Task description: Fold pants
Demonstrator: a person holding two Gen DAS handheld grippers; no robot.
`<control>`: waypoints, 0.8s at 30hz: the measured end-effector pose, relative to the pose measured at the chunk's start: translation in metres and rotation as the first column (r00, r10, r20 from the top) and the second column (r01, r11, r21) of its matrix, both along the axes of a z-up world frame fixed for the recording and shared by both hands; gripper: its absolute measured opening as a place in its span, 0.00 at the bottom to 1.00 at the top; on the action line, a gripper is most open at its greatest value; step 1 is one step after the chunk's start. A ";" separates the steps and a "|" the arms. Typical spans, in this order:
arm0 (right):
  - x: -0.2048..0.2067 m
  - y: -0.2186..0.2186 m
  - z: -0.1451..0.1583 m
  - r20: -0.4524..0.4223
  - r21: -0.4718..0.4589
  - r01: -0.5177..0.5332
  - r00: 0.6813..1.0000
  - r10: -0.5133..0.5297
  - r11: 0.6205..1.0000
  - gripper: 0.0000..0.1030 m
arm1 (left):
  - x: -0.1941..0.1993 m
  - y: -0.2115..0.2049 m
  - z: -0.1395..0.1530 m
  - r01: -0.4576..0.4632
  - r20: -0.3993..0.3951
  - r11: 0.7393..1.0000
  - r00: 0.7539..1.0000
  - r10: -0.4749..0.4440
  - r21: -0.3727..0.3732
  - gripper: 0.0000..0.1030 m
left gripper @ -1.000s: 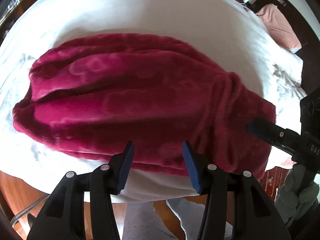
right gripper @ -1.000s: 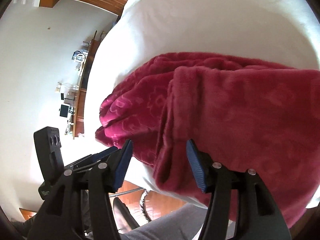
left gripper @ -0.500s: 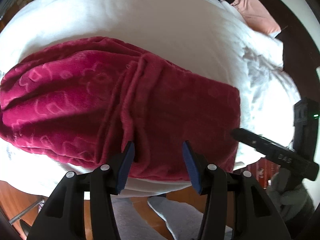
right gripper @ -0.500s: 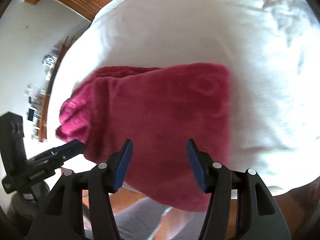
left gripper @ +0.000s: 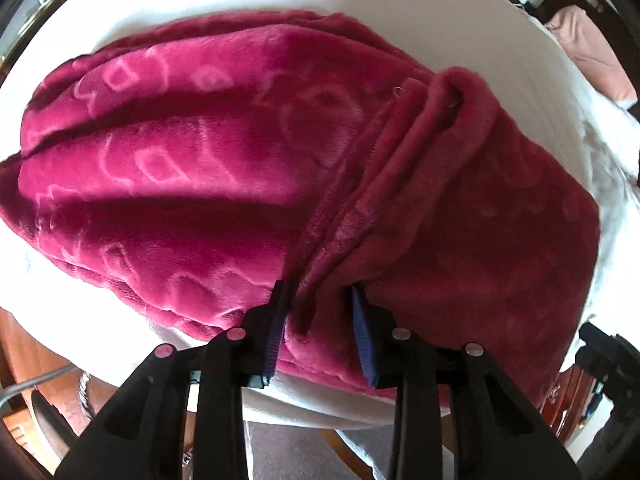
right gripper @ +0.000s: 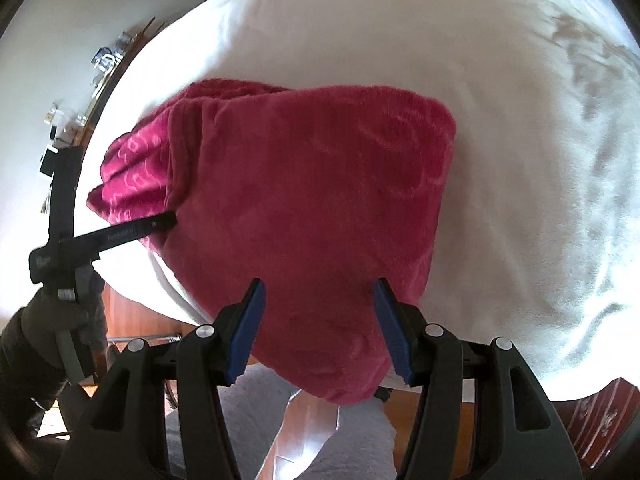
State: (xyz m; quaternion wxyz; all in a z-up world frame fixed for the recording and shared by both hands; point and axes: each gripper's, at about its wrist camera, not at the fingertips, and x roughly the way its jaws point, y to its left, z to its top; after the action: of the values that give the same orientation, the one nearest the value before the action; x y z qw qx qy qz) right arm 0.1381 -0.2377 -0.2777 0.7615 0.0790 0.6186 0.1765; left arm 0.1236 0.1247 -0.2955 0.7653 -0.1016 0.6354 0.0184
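Right now, in your left wrist view, you have one pair of crimson fleece pants [left gripper: 248, 168] filling the middle of the frame, lying on the white bed cover [left gripper: 460, 20]. Your left gripper [left gripper: 318, 320] sits at lower centre with its two blue-padded fingers [left gripper: 276, 328] narrowed on a bunched ridge of the fabric where a folded layer overlaps; cloth fills the gap between them. One pink pillow [left gripper: 588, 52] shows at the upper right, and part of your right gripper [left gripper: 608, 364] at the lower right edge.

In your right wrist view, the same single pair of pants [right gripper: 312, 208] lies in the centre on the bed cover [right gripper: 500, 100], its near edge hanging past the bed's rim. Your right gripper [right gripper: 318, 328] at lower centre is spread wide, both fingers over the fabric, closed on nothing. At the left, your left gripper [right gripper: 170, 220] pushes its tips into the fold. One shelf of small items [right gripper: 100, 64], too small to count, lines the wall at the upper left.
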 end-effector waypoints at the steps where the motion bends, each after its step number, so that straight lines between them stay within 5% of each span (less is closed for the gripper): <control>1: 0.000 0.002 0.000 0.002 -0.003 -0.007 1.000 0.007 1.000 0.56 | 0.001 0.001 -0.001 -0.001 -0.001 1.000 1.000 0.001 0.000 0.34; 5: 0.001 0.012 0.002 0.015 -0.009 -0.020 1.000 0.020 1.000 0.56 | 0.001 -0.004 0.001 0.019 0.006 0.999 1.000 -0.019 0.031 0.44; 12: 0.013 0.040 0.004 0.025 -0.006 -0.009 1.000 0.009 1.000 0.56 | -0.001 0.024 0.024 0.009 0.035 1.000 0.999 -0.008 -0.028 0.51; 24: 0.039 0.118 0.011 0.050 -0.010 -0.029 0.998 0.029 1.000 0.57 | -0.002 0.168 0.050 -0.177 0.086 0.980 0.979 0.185 -0.095 0.58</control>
State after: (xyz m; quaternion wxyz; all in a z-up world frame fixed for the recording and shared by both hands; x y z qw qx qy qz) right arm 0.1772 -0.1200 -0.2671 0.7744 0.0621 0.6013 0.1866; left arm 0.1214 0.2926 -0.2456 0.7844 -0.1932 0.5868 0.0556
